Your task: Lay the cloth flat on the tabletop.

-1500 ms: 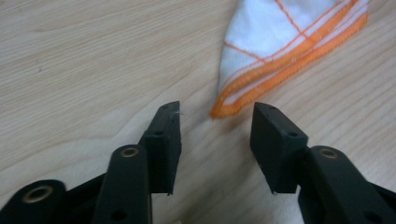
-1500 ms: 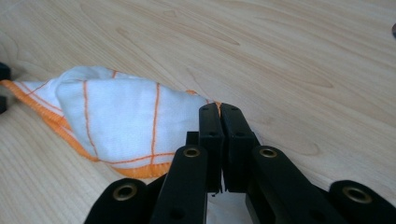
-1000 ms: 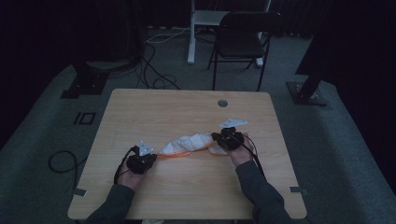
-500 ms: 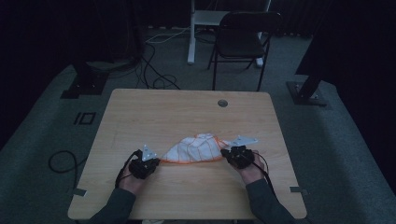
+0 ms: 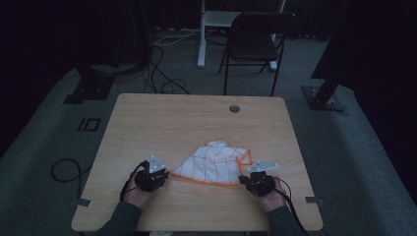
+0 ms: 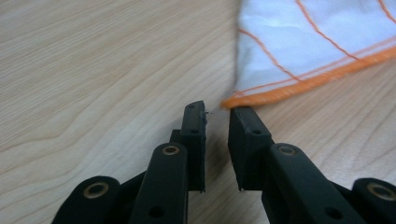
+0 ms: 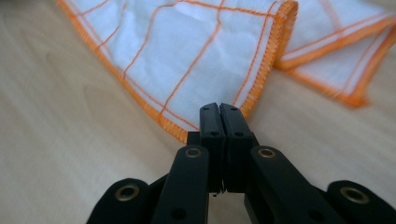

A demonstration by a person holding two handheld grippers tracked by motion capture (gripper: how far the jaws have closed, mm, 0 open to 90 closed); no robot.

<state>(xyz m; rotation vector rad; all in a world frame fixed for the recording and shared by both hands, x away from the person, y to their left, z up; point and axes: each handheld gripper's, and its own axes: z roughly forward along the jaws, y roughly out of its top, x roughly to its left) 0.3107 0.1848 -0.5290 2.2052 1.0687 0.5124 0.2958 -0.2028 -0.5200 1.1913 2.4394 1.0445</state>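
Observation:
A white cloth point(image 5: 214, 162) with an orange grid and orange hem lies partly spread on the wooden table point(image 5: 172, 123). My left gripper point(image 5: 166, 174) rests at the cloth's left corner. Its jaws have just been opening and now stand a little apart point(image 6: 217, 112). The hem corner point(image 6: 233, 100) lies just beyond the tips, with nothing between them. My right gripper point(image 5: 244, 179) is at the cloth's near right corner, low over the table. In the right gripper view it point(image 7: 219, 109) is shut on the orange hem of the cloth point(image 7: 201, 51), and a folded flap lies behind.
A round cable hole point(image 5: 234, 108) sits at the table's far side. Behind the table stands a black chair point(image 5: 255, 39). Cables point(image 5: 64, 169) trail on the floor at left, and dark stand bases point(image 5: 91, 88) flank the table.
The right hand pulled its cloth corner toward the near edge, and the twisted bundle has spread flatter. The left jaws have parted and let go of the left corner.

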